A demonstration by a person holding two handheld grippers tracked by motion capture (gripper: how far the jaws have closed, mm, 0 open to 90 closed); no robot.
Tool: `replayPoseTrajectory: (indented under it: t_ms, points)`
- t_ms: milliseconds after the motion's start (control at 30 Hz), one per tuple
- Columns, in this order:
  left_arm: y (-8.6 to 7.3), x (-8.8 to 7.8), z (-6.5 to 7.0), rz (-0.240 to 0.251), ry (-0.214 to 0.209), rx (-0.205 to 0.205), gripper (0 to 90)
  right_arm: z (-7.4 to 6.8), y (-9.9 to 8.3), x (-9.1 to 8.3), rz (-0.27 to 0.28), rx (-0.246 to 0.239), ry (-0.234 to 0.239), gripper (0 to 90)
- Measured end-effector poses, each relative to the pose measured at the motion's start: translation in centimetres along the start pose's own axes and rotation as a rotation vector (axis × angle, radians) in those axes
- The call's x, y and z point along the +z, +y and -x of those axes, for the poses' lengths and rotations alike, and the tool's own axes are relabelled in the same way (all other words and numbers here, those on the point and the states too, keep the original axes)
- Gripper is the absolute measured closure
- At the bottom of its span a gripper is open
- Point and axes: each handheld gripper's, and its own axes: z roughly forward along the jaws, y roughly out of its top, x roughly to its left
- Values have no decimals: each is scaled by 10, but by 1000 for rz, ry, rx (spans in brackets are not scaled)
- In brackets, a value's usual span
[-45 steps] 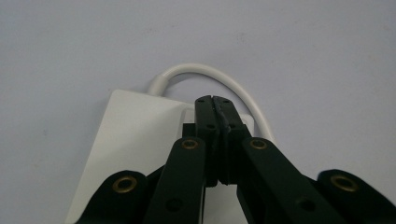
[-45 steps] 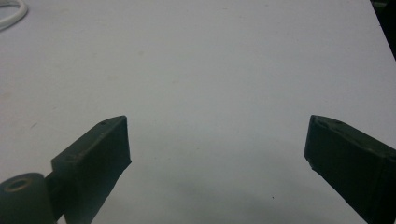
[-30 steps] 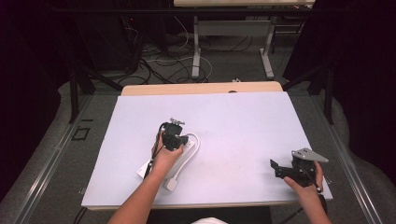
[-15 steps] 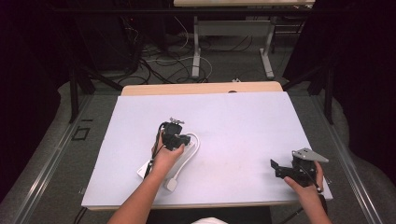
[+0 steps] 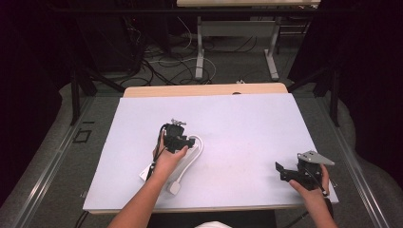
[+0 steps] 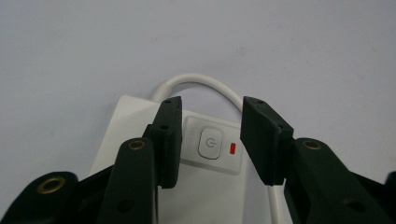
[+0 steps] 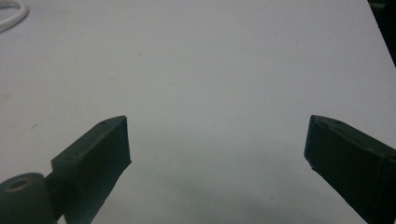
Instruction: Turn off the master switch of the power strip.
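A white power strip (image 6: pixel 126 116) lies on the white table, with a square power button (image 6: pixel 208 142) and a red light (image 6: pixel 233 148) beside it. Its white cable (image 6: pixel 205 81) loops out behind it. My left gripper (image 6: pixel 212 101) points down at the strip (image 5: pixel 146 172). Its jaws have just been opening and stand apart on either side of the button, pressing on nothing. In the high view the left gripper (image 5: pixel 184 142) is left of centre. My right gripper (image 5: pixel 281 172) rests open over bare table at the front right, and the right gripper (image 7: pixel 217 128) has nothing between its jaws.
The cable (image 5: pixel 199 148) curves round to a white plug (image 5: pixel 174 186) near the front edge. The table (image 5: pixel 247 128) has a wooden strip along its far edge. Black stands and floor cables lie beyond it.
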Motion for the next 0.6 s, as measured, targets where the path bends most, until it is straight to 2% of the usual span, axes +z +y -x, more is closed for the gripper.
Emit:
replayPoseTrajectory:
  t_ms: [167,200,333,433,500,600]
  points:
    - [1,-2,1,9,-8,13,518,-1,0,1,12,8,-4,65]
    - [1,-2,2,11,-8,11,487,0,0,0,4,5,3,65]
    - [1,-5,4,24,-5,50,445,0,0,1,15,4,-5,65]
    - [1,-7,5,48,-7,54,430,0,0,0,2,8,0,65]
    - [1,-9,4,56,-11,72,406,0,0,-1,2,11,1,65]
    - [1,-11,5,68,-14,60,378,0,0,-1,10,9,6,65]
